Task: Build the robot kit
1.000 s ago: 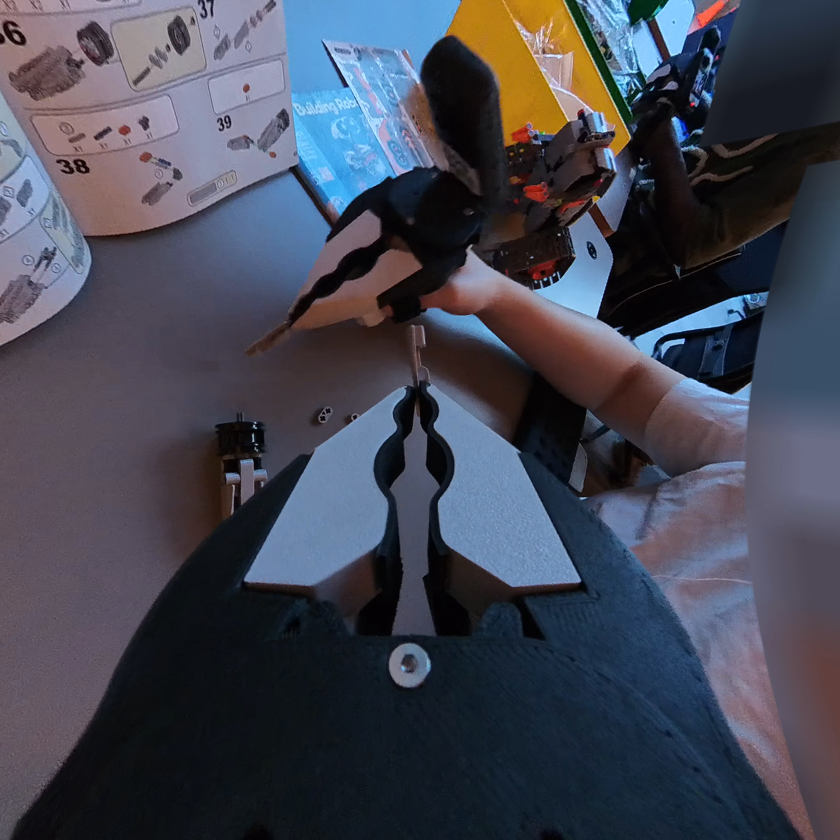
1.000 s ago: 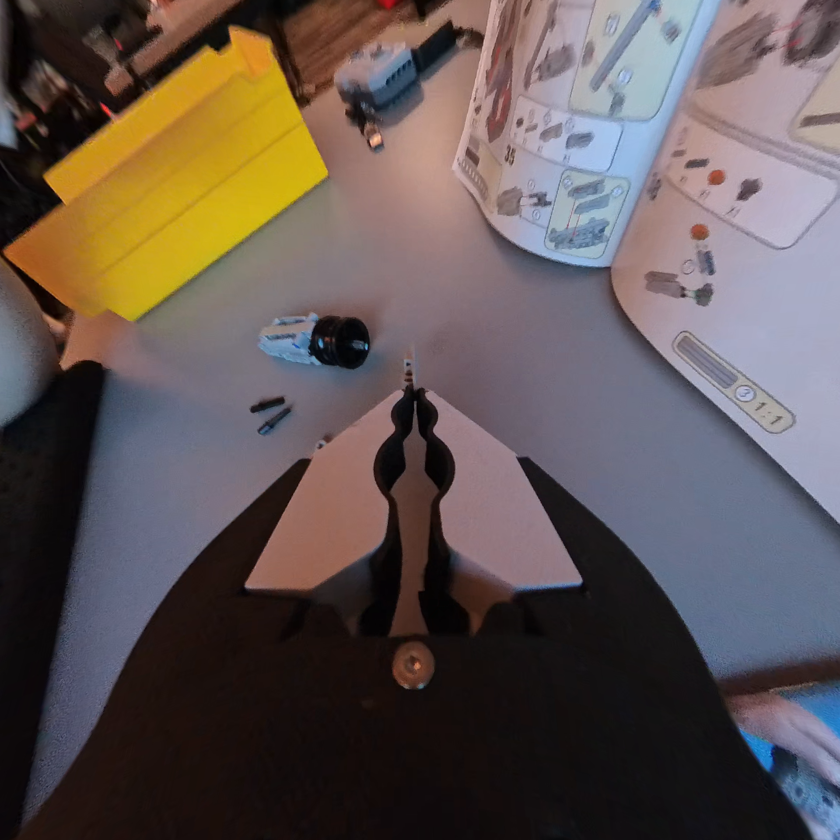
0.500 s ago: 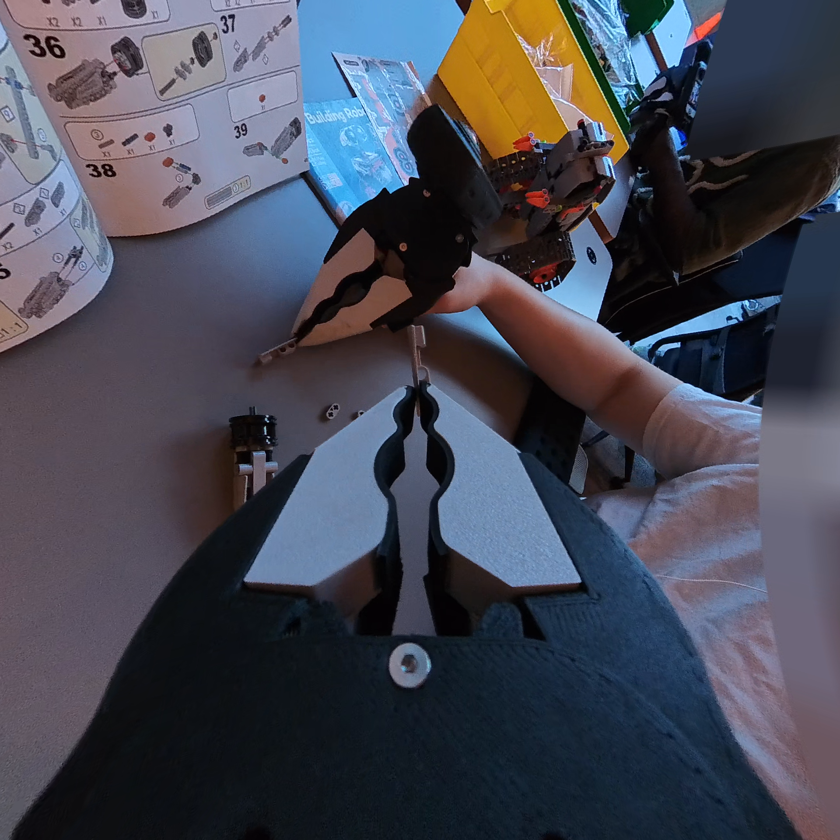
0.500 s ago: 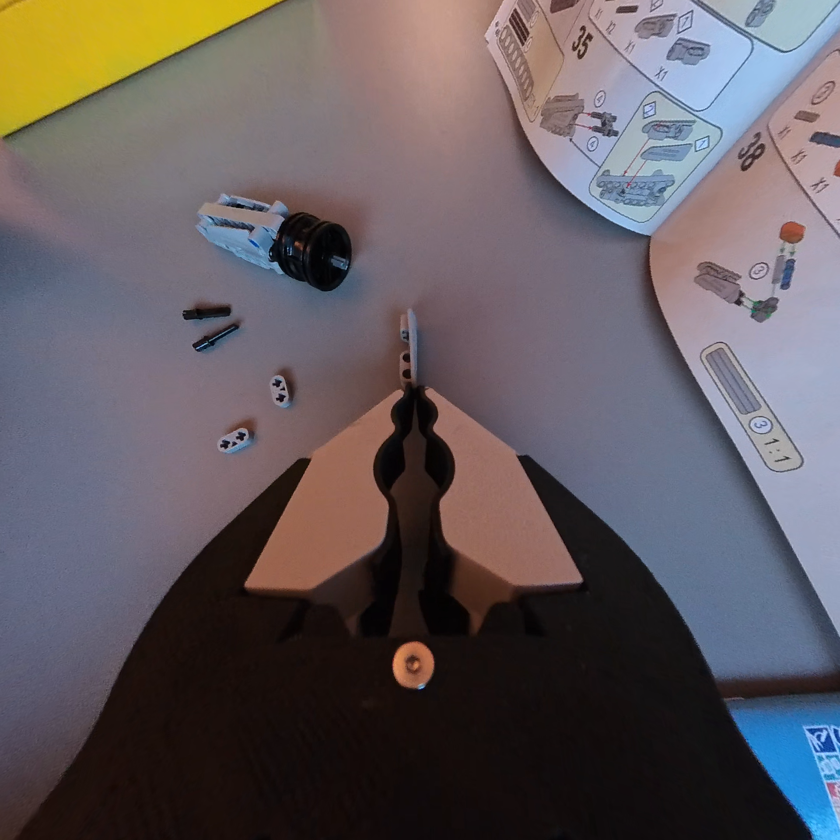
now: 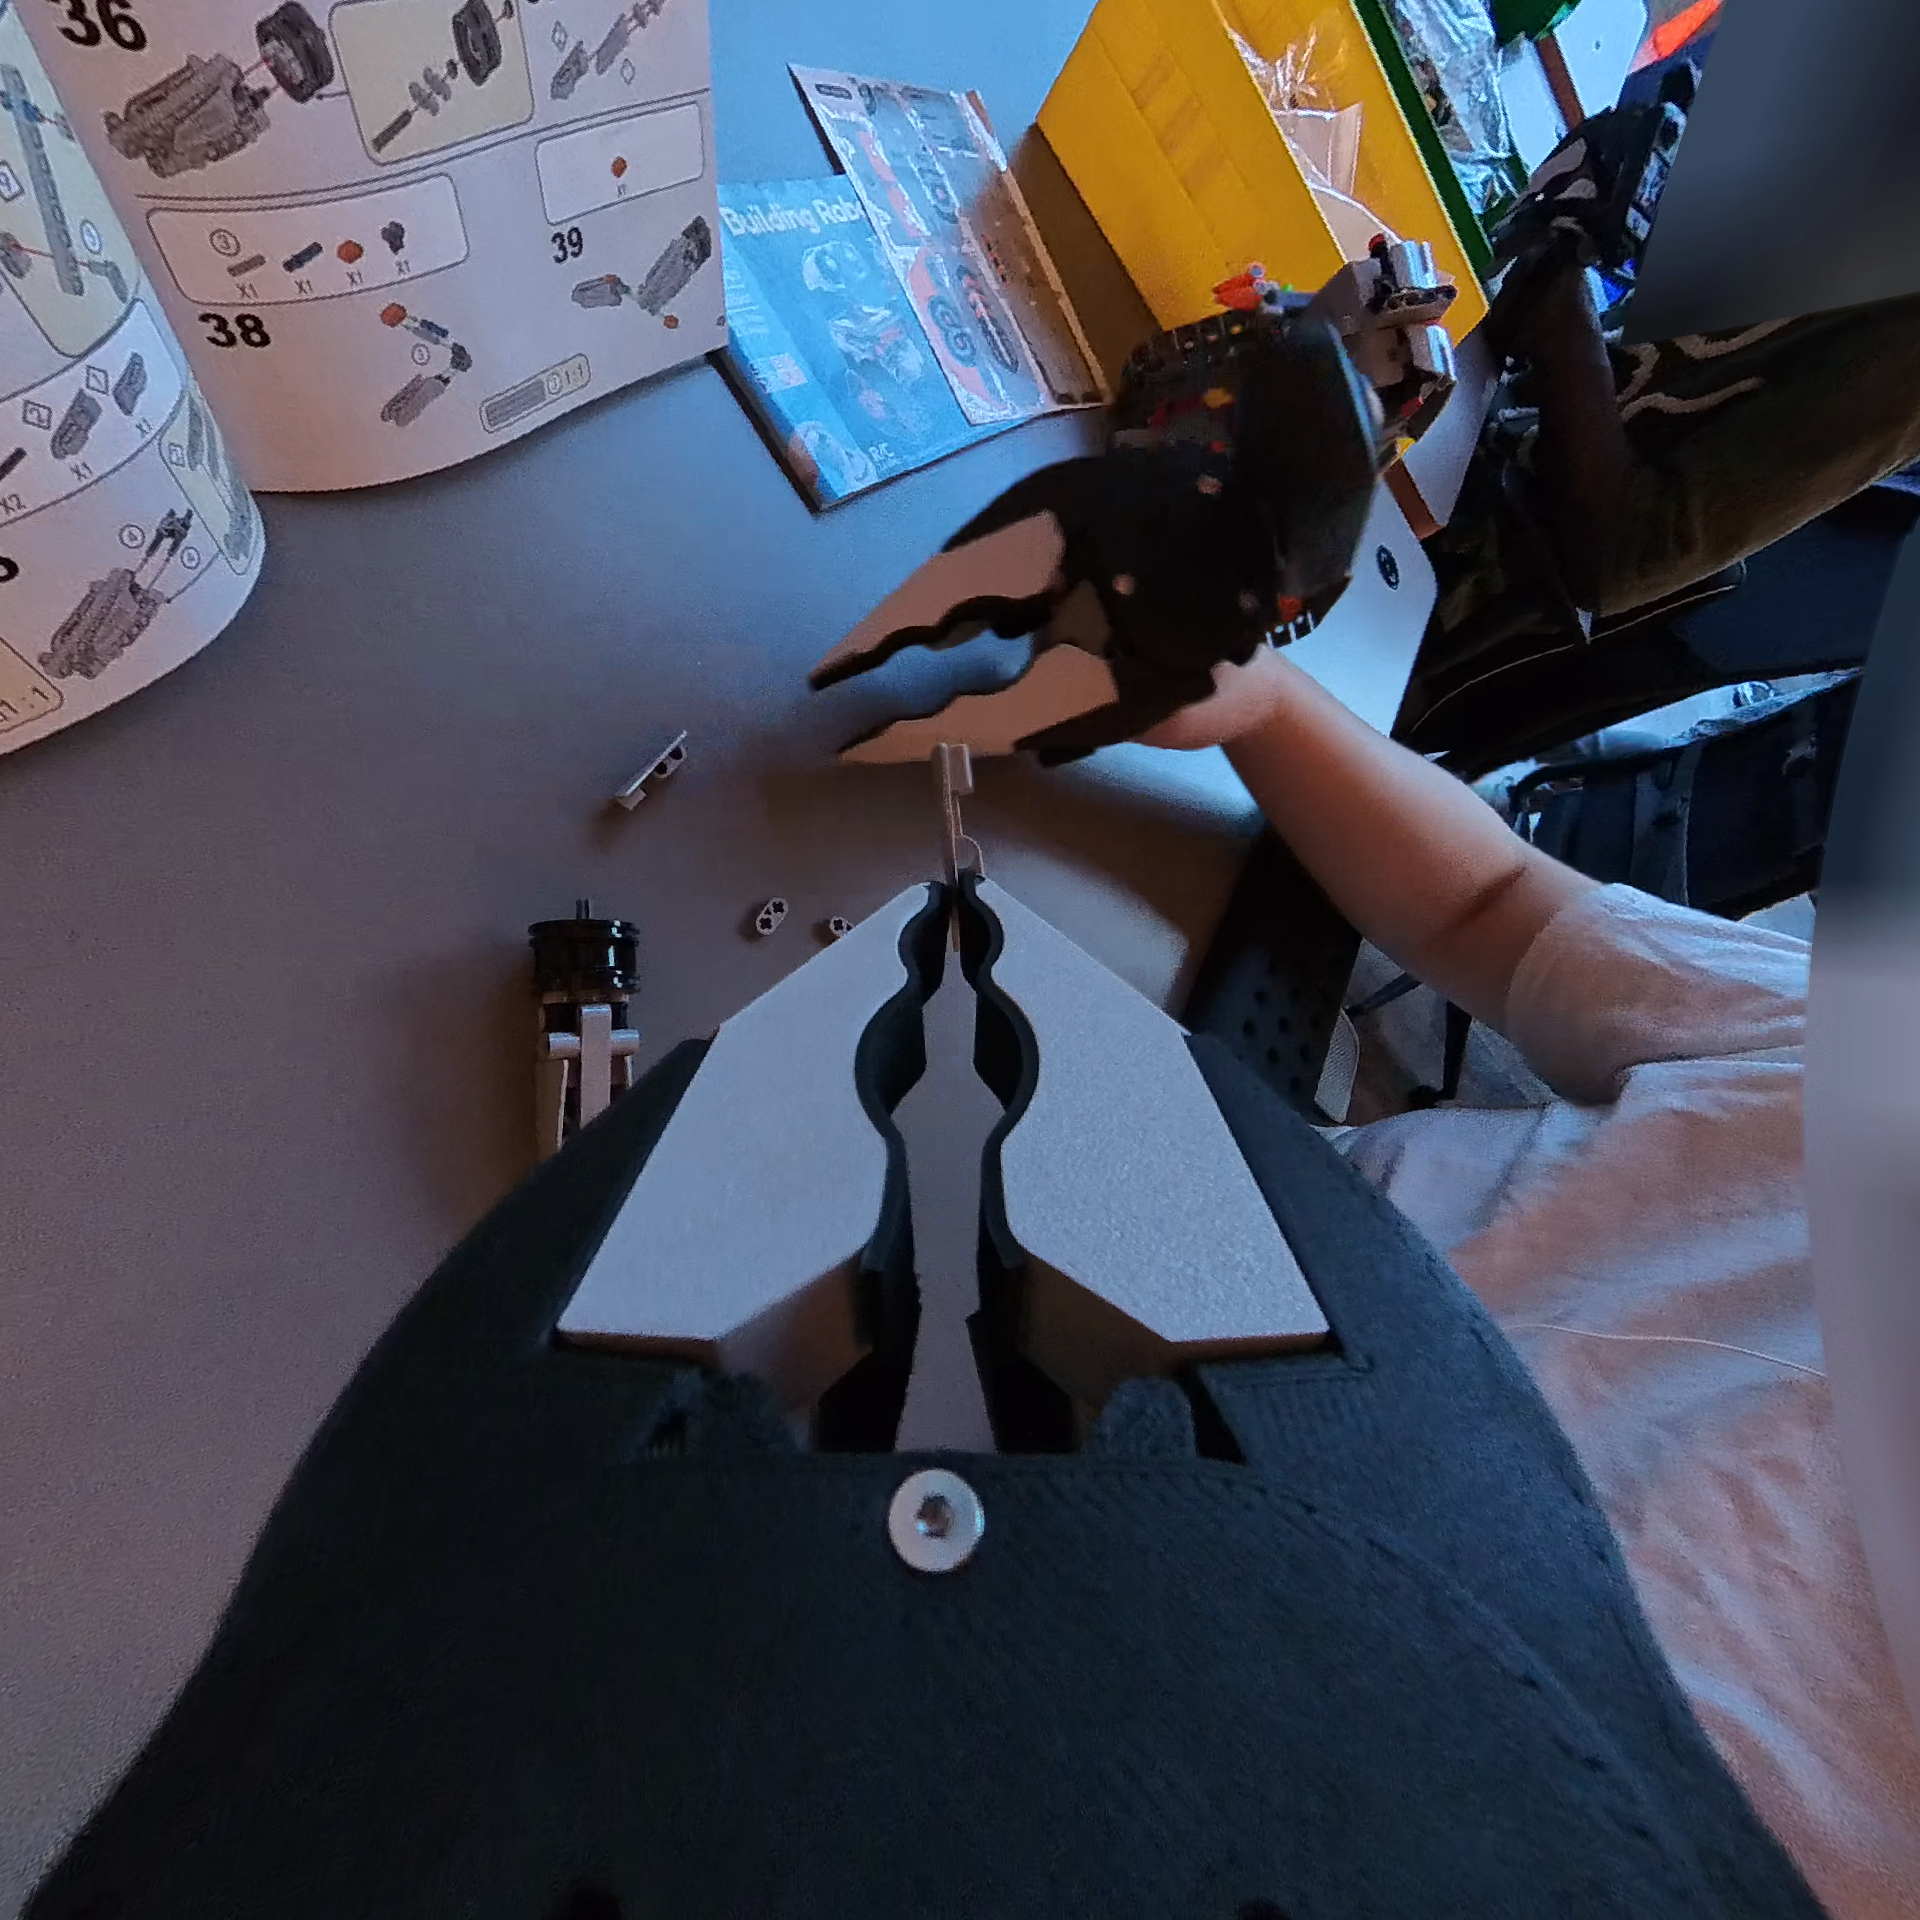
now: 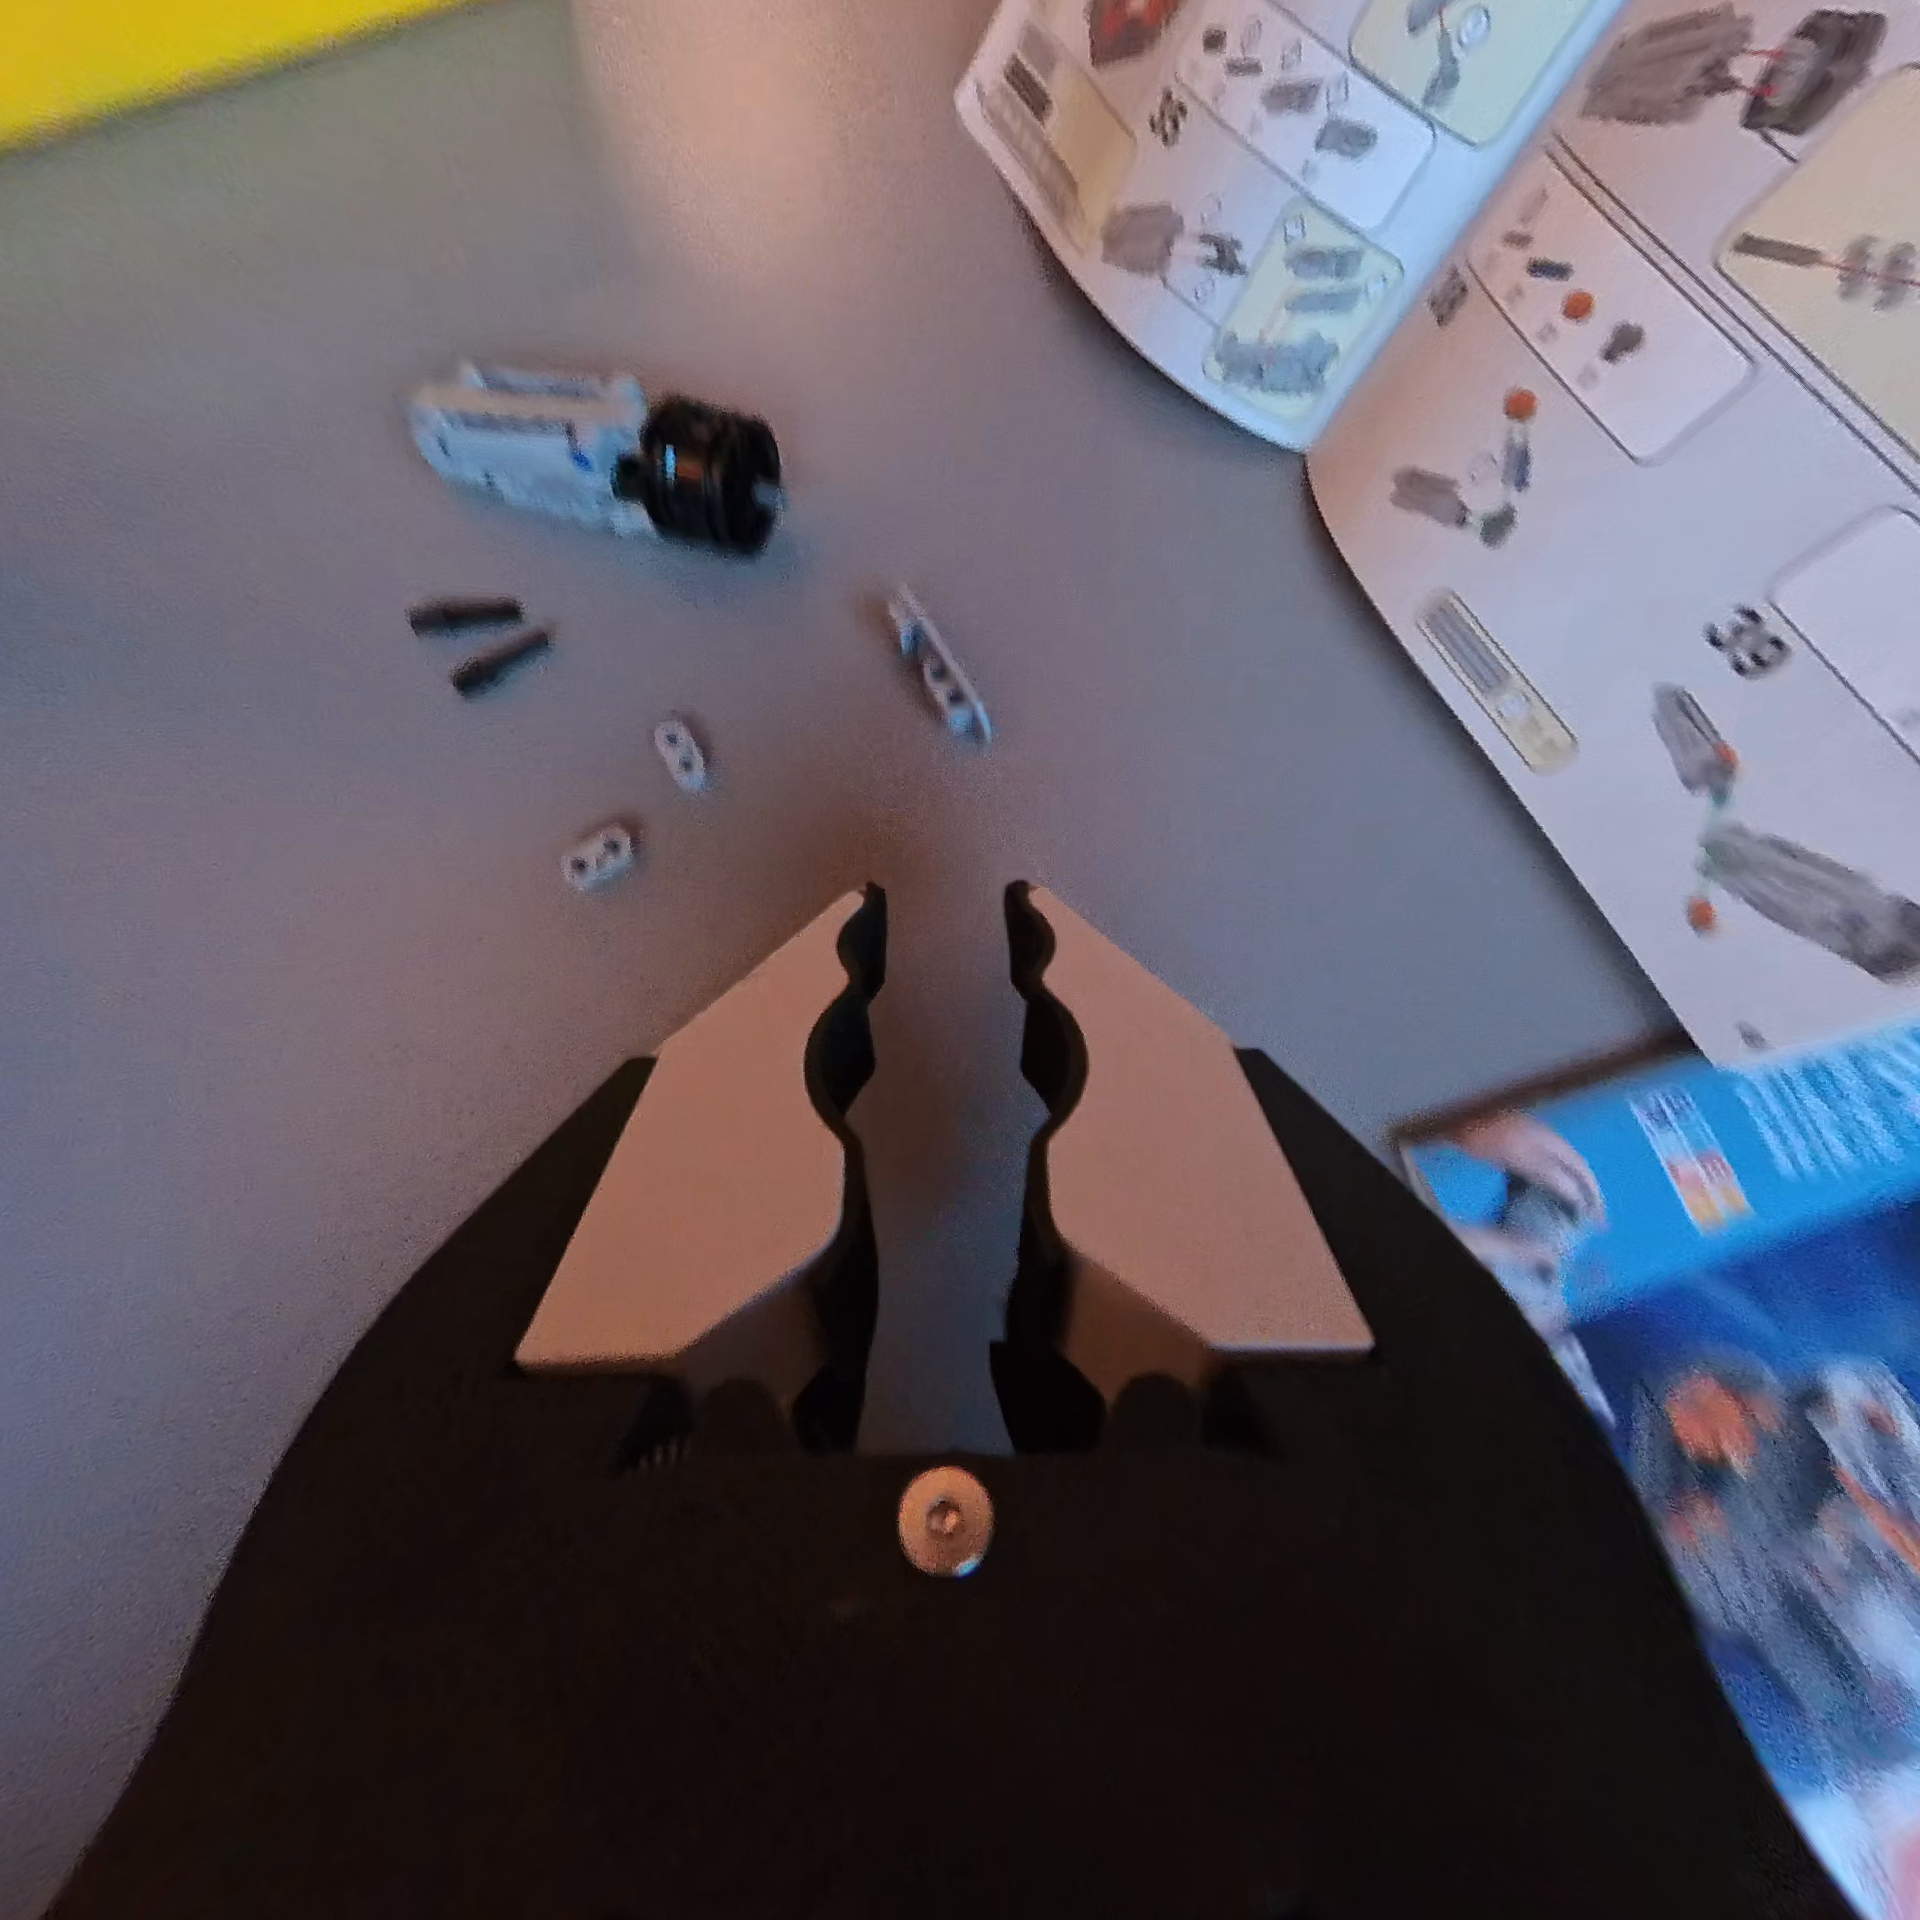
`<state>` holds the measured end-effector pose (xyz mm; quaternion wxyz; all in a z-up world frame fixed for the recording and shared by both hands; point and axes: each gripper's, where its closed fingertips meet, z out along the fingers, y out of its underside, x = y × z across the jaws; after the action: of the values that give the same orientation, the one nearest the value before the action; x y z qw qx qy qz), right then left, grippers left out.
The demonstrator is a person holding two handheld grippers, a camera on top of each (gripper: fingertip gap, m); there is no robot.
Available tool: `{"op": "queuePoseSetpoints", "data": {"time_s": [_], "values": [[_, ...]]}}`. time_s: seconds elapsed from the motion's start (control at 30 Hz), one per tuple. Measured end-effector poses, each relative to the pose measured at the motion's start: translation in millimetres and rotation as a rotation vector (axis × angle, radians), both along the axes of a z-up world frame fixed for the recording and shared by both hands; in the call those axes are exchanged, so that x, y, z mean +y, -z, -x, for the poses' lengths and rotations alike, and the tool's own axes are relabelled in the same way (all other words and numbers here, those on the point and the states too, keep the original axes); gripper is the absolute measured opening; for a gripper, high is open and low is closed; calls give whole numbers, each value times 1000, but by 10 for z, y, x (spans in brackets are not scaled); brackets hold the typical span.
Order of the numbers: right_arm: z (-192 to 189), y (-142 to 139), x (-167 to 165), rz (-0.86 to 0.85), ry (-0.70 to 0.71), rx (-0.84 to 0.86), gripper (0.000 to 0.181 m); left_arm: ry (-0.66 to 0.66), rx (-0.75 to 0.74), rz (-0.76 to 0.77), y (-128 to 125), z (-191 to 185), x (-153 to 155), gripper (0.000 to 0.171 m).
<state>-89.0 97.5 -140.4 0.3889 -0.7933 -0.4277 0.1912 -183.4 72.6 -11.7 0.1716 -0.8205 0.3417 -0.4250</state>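
My left gripper [image 5: 953, 891] is shut on a thin light-grey building-toy beam [image 5: 954, 800] that sticks up from its tips above the grey table. My right gripper [image 6: 943, 894] is open and empty; it also shows in the left wrist view [image 5: 847, 712], held by a hand, just beyond the held beam. A short grey beam [image 6: 938, 670] lies on the table ahead of it, also in the left wrist view [image 5: 651, 771]. Nearby lie a white motor part with a black wheel hub [image 6: 603, 457], two small grey connectors [image 6: 681, 753] and two black pins [image 6: 483, 639].
Open instruction sheets [image 5: 343, 208] curl up at the back left. A blue booklet [image 5: 831, 332] and a yellow box [image 5: 1226, 156] stand behind, with a toy vehicle model [image 5: 1382, 312] near the box. A person's arm [image 5: 1434, 873] reaches in from the right. Tip to tip, the grippers are about 15 centimetres apart.
My right gripper has opened, let go of the short grey beam onto the table, and drawn back to the right. My left gripper keeps its beam and has barely moved.
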Motion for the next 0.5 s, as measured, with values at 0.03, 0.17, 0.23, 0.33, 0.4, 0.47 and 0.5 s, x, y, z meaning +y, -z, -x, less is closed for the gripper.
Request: {"op": "queuePoseSetpoints", "data": {"time_s": [0.03,0.17,0.23,0.33,0.4,0.47,0.5], "values": [[-87,6,-75,-34,14,-52,22,-1,1,4,13,4,-1,0],[-289,113,-408,-104,7,-167,21,-4,8,25,82,2,5,0],[-287,161,-533,-81,-7,-164,16,0,13,37,118,-23,0,0],[-229,158,-578,-52,-25,-159,16,3,28,41,160,-67,-9,0],[-212,171,-574,-43,-24,-155,16,7,30,41,167,-102,-21,0],[-215,174,-572,-25,-8,-140,16,9,26,43,156,-142,-36,0],[-220,175,-568,-18,1,-137,16,10,22,45,143,-166,-43,0]]}}
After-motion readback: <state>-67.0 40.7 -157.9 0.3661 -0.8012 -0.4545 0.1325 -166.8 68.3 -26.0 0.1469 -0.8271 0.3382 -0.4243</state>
